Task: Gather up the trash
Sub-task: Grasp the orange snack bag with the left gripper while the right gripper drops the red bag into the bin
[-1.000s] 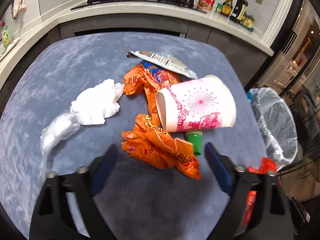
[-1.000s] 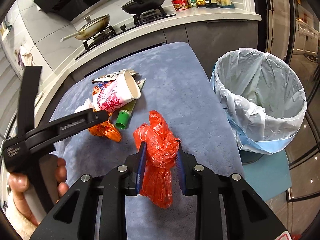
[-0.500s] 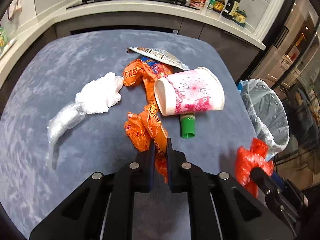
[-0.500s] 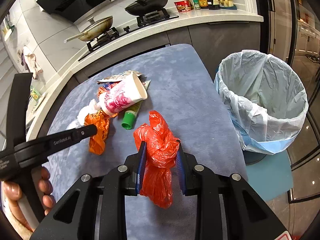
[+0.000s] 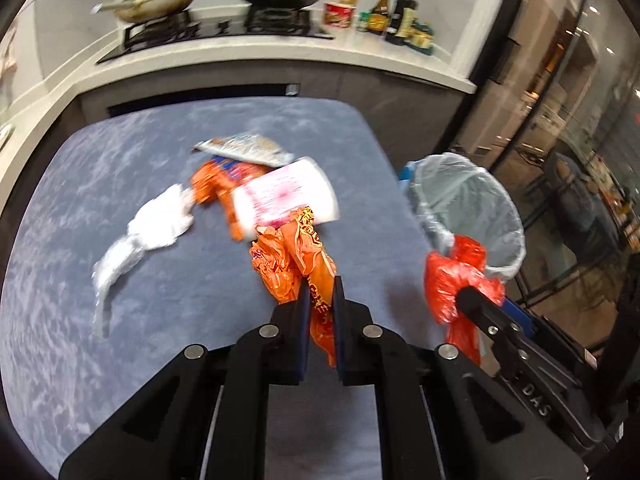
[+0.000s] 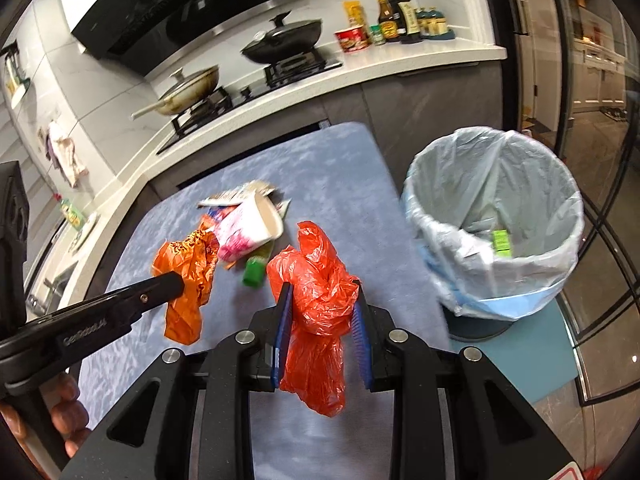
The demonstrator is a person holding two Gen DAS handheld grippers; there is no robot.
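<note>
My left gripper (image 5: 320, 284) is shut on an orange snack wrapper (image 5: 296, 260) and holds it above the blue table (image 5: 80, 184); it also shows in the right wrist view (image 6: 186, 276). My right gripper (image 6: 320, 292) is shut on a red plastic bag (image 6: 316, 304), lifted near the table's right edge; the bag also shows in the left wrist view (image 5: 456, 276). A lined trash bin (image 6: 496, 220) stands on the floor to the right of the table. A pink paper cup (image 6: 248, 228), a green-capped tube (image 6: 254, 272), a silver wrapper (image 5: 244, 148) and a white tissue wad (image 5: 160, 220) lie on the table.
A kitchen counter (image 6: 360, 68) with a stove, pans and bottles runs behind the table. Glass doors (image 6: 600, 120) stand at the right beyond the bin. A second orange wrapper (image 5: 212, 184) lies under the cup.
My left gripper has closed on the orange wrapper and lifted it off the table. Both grippers have risen and moved to the right, toward the bin, with the red bag still held.
</note>
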